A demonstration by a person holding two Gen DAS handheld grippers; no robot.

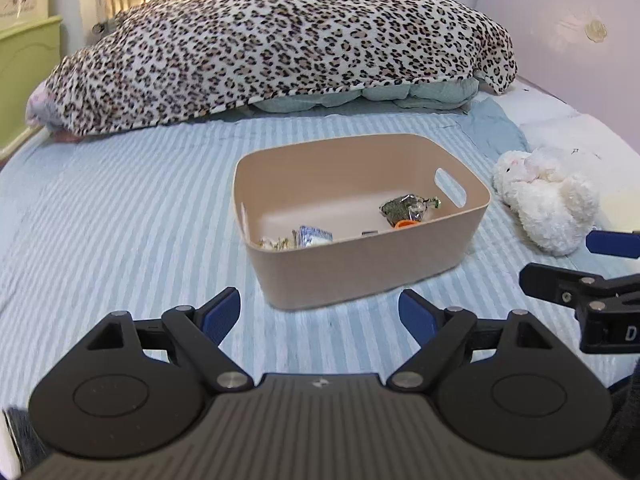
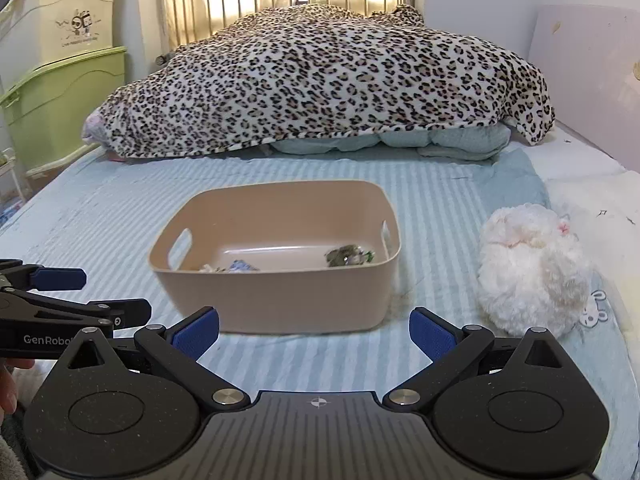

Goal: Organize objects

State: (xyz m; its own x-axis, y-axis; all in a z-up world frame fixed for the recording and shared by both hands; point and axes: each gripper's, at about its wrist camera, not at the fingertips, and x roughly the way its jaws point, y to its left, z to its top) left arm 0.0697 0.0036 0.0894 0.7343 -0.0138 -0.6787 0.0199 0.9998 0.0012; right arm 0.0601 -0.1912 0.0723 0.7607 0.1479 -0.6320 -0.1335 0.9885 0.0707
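Observation:
A tan plastic bin (image 1: 360,272) (image 2: 276,304) with cut-out handles sits on the striped bed. Inside lie a green-grey packet (image 1: 404,206) (image 2: 346,256), a blue-white packet (image 1: 316,236) (image 2: 242,266), an orange piece (image 1: 406,223) and other small wrappers. A white plush toy (image 1: 548,196) (image 2: 528,268) lies right of the bin. My left gripper (image 1: 320,316) is open and empty, just short of the bin's near wall. My right gripper (image 2: 314,336) is open and empty, also short of the bin. Each gripper shows at the edge of the other's view.
A leopard-print blanket (image 1: 280,40) (image 2: 320,80) covers a heap of bedding at the far end of the bed. Green and cream storage boxes (image 2: 60,92) stand left of the bed. A pink headboard (image 1: 560,28) runs along the right.

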